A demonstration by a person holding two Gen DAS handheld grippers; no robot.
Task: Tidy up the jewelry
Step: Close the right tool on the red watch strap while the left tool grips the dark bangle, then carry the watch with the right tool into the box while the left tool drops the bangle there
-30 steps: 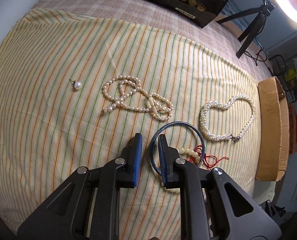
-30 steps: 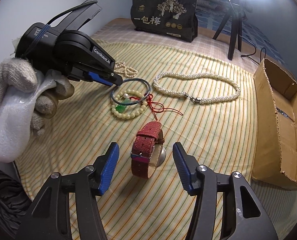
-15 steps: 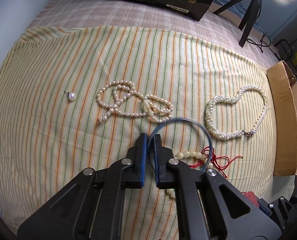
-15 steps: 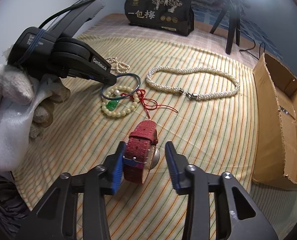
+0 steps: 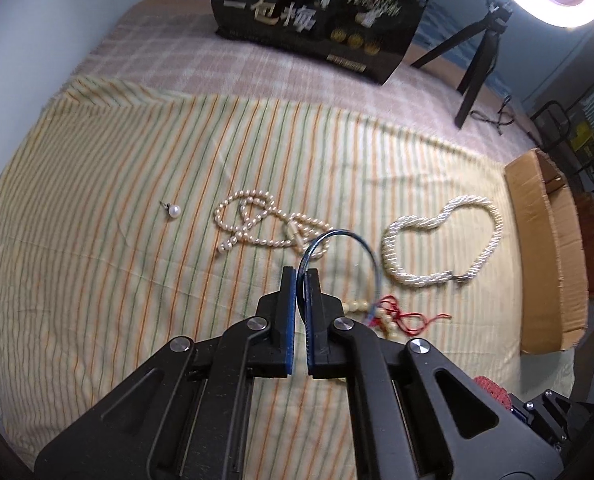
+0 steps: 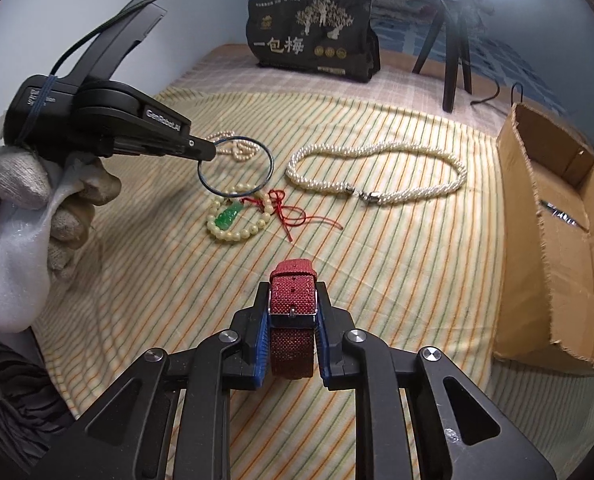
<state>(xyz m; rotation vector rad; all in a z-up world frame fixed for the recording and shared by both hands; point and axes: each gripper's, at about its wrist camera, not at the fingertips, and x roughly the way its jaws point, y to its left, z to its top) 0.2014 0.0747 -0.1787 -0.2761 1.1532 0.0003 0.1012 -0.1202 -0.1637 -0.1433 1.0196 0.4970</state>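
My left gripper (image 5: pixel 302 280) is shut on a thin blue bangle (image 5: pixel 347 236) and holds it lifted above the striped cloth; it also shows in the right wrist view (image 6: pixel 207 152) with the bangle (image 6: pixel 271 160). My right gripper (image 6: pixel 293 300) is shut on a red watch (image 6: pixel 293 292) by its strap, raised off the cloth. A cream bead bracelet (image 6: pixel 233 236) with a green pendant and red cord lies on the cloth. A white pearl necklace (image 6: pixel 377 176), a pink pearl strand (image 5: pixel 265 224) and a single pearl earring (image 5: pixel 173 211) lie there too.
An open cardboard box (image 6: pixel 553 232) stands at the right edge of the striped cloth (image 6: pixel 417 280). A black printed bag (image 6: pixel 313 40) and a ring-light tripod (image 6: pixel 453 52) stand at the back. The gloved hand (image 6: pixel 37 200) holding the left gripper is at left.
My left gripper closed on the blue bangle and lifted it off the cloth. My right gripper closed on the red watch and raised it.
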